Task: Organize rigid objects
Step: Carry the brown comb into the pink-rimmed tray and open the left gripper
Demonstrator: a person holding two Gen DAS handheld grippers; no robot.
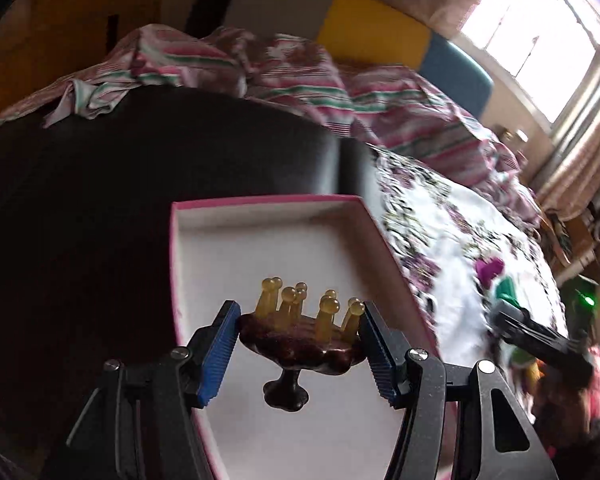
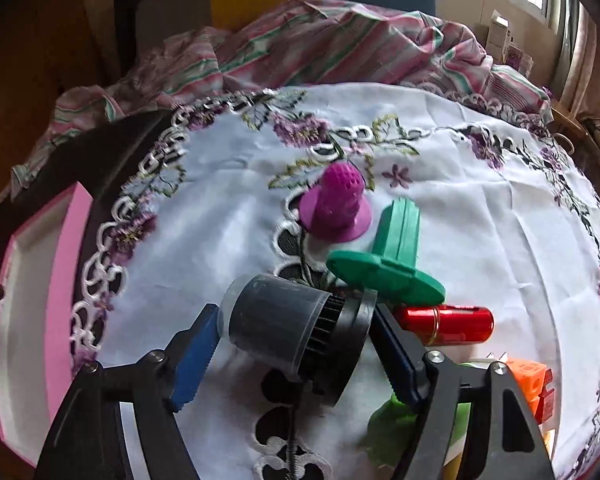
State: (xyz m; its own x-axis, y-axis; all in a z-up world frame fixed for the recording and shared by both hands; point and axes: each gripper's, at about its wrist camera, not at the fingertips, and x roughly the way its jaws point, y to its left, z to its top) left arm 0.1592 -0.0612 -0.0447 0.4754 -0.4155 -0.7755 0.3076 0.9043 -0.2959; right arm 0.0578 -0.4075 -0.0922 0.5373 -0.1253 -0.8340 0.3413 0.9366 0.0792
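Observation:
My left gripper [image 1: 298, 309] is shut on a dark brown scalp massager [image 1: 300, 344] with amber prongs, held over the white inside of a pink-rimmed box [image 1: 260, 240]. In the right wrist view my right gripper [image 2: 293, 310] straddles a grey cylinder with a black ribbed flange [image 2: 276, 320] lying on the embroidered white tablecloth [image 2: 480, 240]. One blue pad meets its clear end and the other meets the flange. Just beyond lie a purple perforated piece [image 2: 334, 208], a green flanged piece [image 2: 392, 256] and a red cylinder [image 2: 444, 322].
The pink box [image 2: 66, 280] sits at the left of the cloth on a dark surface [image 1: 100, 200]. An orange block [image 2: 530, 380] and a green object [image 2: 392, 428] lie under my right fingers. Striped bedding [image 2: 320, 40] is bunched behind the cloth, with a window at the far right.

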